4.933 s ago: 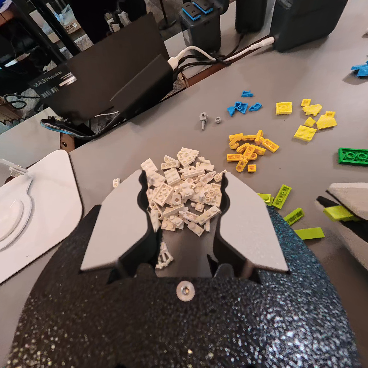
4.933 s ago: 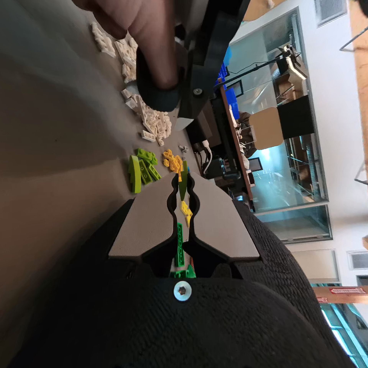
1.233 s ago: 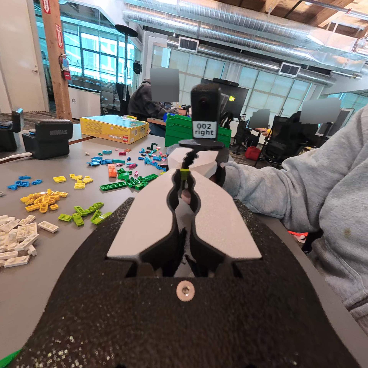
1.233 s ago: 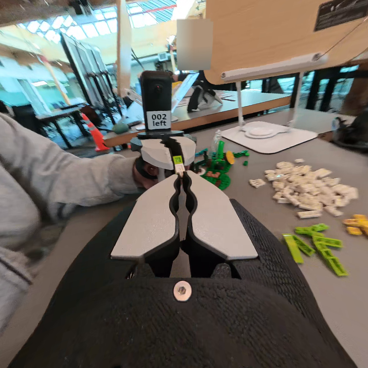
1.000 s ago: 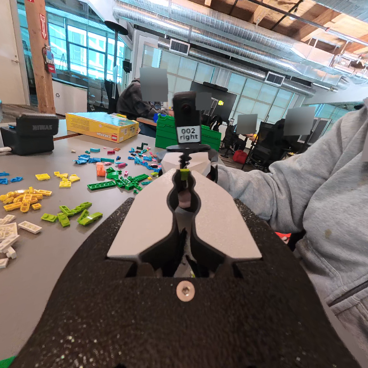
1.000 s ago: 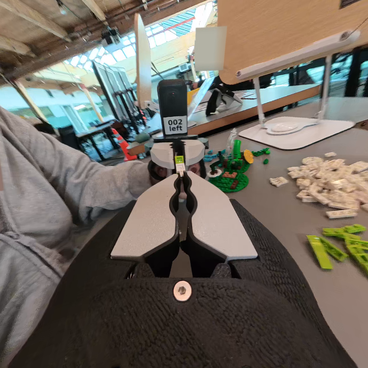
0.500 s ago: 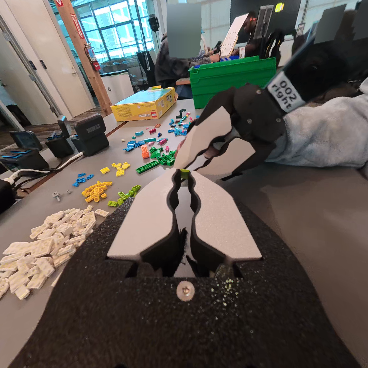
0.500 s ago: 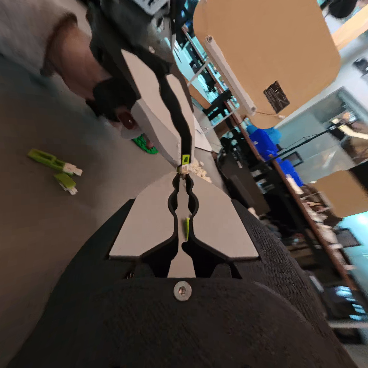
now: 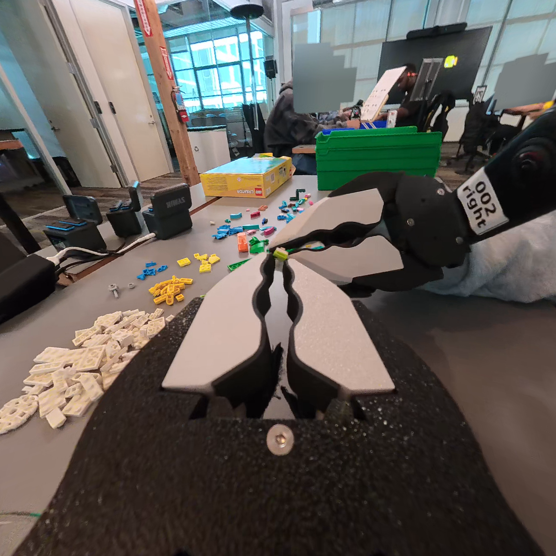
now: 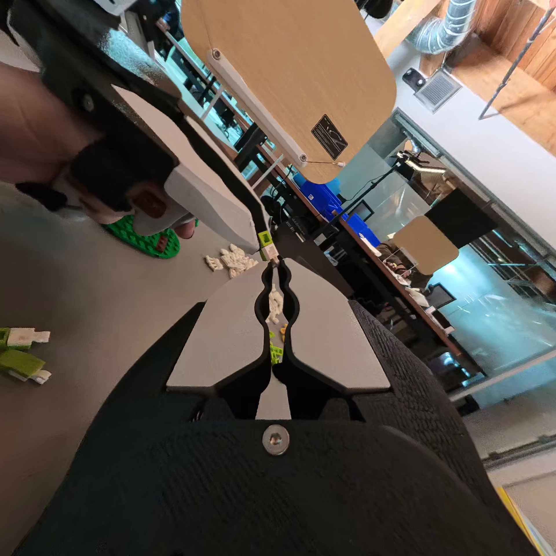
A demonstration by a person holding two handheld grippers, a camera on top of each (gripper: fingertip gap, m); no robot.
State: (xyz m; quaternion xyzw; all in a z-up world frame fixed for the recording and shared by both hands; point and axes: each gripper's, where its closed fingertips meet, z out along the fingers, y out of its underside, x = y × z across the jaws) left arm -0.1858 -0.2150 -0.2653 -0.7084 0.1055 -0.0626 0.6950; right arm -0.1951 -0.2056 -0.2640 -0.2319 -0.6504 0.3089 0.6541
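Holding the lime-and-white brick assembly (image 9: 280, 255) clamped in left gripper (image 9: 279, 263), keep right gripper (image 10: 275, 262), pinching its white end, aligned.

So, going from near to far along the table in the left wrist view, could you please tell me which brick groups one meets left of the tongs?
Pile of white flat bricks → cluster of orange-yellow bricks → scattered bright yellow plates → orange grooved brick → yellow cardboard box.

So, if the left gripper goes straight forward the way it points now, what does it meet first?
Most likely the right gripper's fingertips, which sit right at the small lime and white brick piece clamped in the left gripper.
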